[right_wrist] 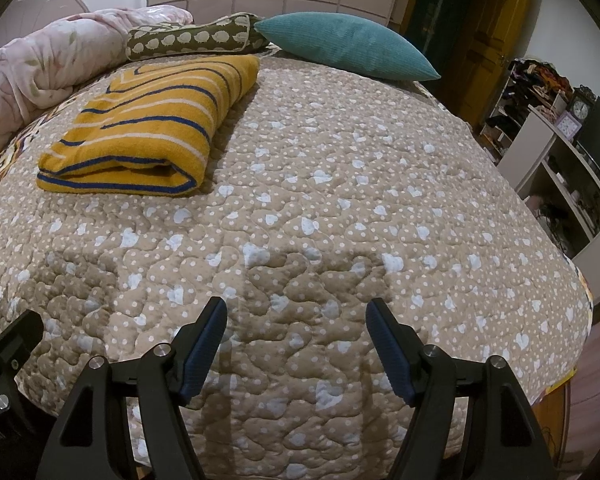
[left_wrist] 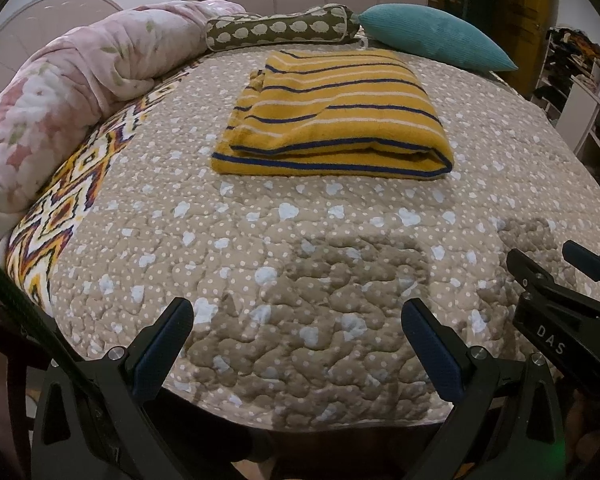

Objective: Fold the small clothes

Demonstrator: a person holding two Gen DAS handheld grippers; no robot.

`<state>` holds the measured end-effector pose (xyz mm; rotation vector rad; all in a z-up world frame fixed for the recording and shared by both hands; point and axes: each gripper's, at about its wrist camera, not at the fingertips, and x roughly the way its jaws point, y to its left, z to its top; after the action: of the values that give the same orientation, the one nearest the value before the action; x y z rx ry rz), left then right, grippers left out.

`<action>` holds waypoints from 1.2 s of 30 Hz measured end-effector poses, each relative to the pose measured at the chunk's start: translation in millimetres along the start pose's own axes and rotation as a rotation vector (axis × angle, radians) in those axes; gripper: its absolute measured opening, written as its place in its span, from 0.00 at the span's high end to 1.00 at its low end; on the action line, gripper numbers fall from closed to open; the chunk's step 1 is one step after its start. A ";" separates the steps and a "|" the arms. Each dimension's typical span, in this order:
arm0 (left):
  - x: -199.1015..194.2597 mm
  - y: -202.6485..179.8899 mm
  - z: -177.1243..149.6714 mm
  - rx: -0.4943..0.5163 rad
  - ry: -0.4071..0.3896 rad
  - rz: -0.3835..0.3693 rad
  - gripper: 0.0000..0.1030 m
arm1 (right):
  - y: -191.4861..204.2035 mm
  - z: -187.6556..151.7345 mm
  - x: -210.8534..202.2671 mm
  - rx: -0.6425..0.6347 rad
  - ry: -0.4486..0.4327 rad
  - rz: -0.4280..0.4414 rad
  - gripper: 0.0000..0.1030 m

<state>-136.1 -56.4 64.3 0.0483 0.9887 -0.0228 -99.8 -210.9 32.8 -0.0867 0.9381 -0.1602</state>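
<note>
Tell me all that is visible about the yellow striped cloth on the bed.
The yellow striped cloth is mustard-coloured with thin dark blue and white stripes, and looks like terry fabric. It is folded into a thick rectangle of several layers, the rounded fold facing the cameras. It lies flat on the beige quilt, apart from the pillows. Neither the left gripper nor the right gripper touches it; both are open.

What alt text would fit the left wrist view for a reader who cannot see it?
A folded yellow striped garment lies on a dotted beige quilt, untouched. The open left gripper hangs over the bed's near edge, with the right gripper beside it. A teal pillow sits behind.
</note>
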 end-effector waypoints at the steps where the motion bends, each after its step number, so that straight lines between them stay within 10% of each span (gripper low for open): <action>1: 0.1 -0.1 -0.1 0.001 0.001 -0.001 0.00 | 0.8 0.4 0.2 -0.001 0.000 0.000 0.26; 36: 2.3 -1.3 -1.3 0.002 0.008 -0.015 0.00 | 2.1 -1.4 0.7 0.000 -0.004 0.004 0.25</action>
<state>-135.9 -57.7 61.7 0.0428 0.9970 -0.0367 -100.4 -208.9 31.2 -0.0848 0.9341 -0.1563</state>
